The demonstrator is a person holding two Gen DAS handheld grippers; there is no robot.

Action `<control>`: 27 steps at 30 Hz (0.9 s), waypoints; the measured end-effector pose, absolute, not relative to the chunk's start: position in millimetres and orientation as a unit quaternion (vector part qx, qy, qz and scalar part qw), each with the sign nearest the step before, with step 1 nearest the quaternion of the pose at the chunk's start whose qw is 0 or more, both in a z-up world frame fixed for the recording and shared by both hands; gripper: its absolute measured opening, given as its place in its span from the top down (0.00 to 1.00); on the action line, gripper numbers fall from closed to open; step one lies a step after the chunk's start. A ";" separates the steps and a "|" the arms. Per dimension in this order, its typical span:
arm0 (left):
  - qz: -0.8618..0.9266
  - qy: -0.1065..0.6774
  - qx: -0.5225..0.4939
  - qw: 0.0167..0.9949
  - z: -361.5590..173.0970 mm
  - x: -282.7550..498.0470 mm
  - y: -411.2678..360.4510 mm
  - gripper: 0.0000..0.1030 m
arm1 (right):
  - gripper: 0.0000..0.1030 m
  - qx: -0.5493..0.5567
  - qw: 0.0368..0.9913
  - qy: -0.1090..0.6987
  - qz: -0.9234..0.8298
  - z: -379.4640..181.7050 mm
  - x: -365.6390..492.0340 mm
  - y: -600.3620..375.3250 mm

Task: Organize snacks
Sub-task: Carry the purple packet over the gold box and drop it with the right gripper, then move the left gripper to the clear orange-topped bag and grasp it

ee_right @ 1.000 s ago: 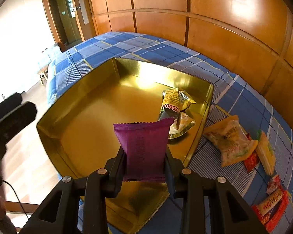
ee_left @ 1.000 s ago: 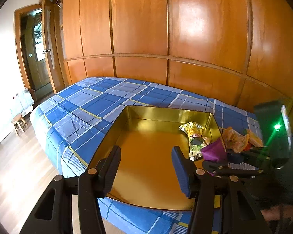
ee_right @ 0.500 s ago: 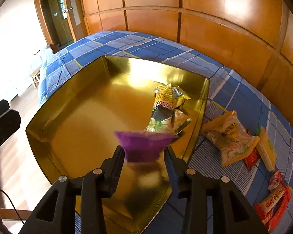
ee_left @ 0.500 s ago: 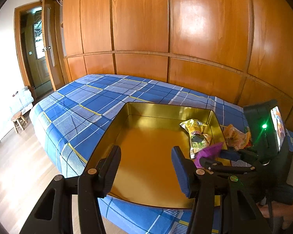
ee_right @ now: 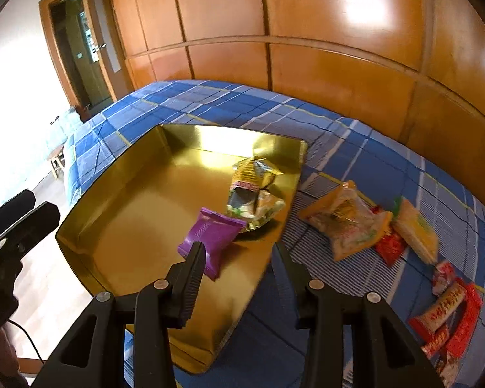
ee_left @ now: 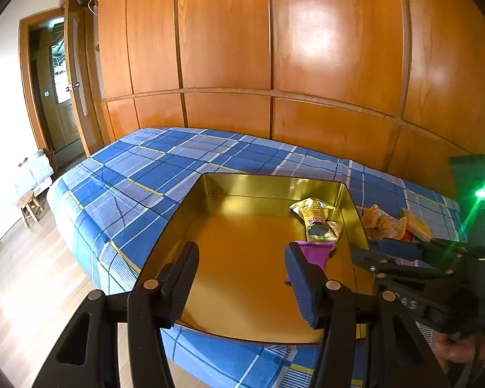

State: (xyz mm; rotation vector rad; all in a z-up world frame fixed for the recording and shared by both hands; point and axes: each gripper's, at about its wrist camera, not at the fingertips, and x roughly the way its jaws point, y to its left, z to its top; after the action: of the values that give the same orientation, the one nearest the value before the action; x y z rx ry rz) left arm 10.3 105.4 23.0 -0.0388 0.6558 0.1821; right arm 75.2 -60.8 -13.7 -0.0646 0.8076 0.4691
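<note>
Now the right gripper has spread and dropped the purple foil snack packet into the shallow gold metal tray, leaving more wrapped snacks on the blue checked bedspread to gather, while the left gripper hangs spread and empty.

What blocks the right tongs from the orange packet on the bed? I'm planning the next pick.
Nothing visible: the right tongs are open, and only bare bedspread separates them from the orange packet.

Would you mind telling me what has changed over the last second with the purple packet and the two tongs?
The right tongs let go of the purple packet: held upright between their fingers a second ago, it dropped and now lies in the gold tray beside the yellow snack bag. The right tongs now stand open. The left tongs stayed open and empty, and the snacks on the blue bedspread stayed put.
</note>
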 end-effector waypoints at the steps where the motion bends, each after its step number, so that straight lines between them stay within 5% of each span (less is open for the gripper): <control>1: 0.088 0.322 -0.018 0.942 23.2 10.5 104.6 0.45 | 0.58 -0.027 0.894 0.388 0.223 -12.7 73.1 -66.4; 27: 0.036 0.326 0.037 0.944 28.3 19.1 51.0 0.45 | 0.58 0.036 0.895 0.431 0.107 -61.4 27.4 -212.9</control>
State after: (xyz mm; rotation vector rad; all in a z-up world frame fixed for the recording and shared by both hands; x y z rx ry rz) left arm 19.1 51.0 28.3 0.0761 0.6651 0.0728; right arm 27.4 -212.9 -61.4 0.0749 0.8937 0.2215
